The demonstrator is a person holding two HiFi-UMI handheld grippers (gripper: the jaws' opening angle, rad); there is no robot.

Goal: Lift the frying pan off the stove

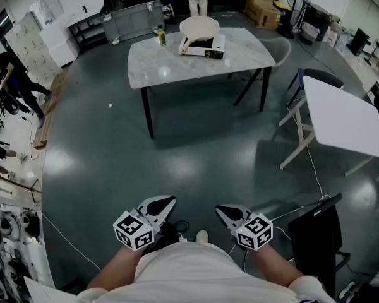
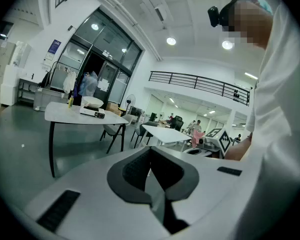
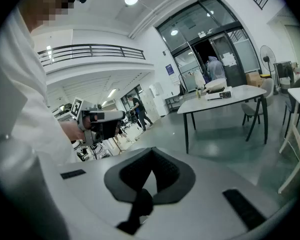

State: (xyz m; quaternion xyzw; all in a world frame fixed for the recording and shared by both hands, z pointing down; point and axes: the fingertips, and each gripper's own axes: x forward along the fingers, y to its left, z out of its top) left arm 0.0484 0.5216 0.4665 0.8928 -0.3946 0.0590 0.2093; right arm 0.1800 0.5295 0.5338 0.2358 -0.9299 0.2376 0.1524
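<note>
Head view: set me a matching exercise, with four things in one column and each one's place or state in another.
Things:
1. frying pan
2. yellow bottle
3. white table
4. left hand-held gripper

Places or states:
A. shut and empty, held low and far from both tables
B. resting on the stove
C. at the right of the room, standing apart from the marble table
D. upright on the marble table, left of the stove

Pairs: 1-B, 2-D, 3-C, 4-A
</note>
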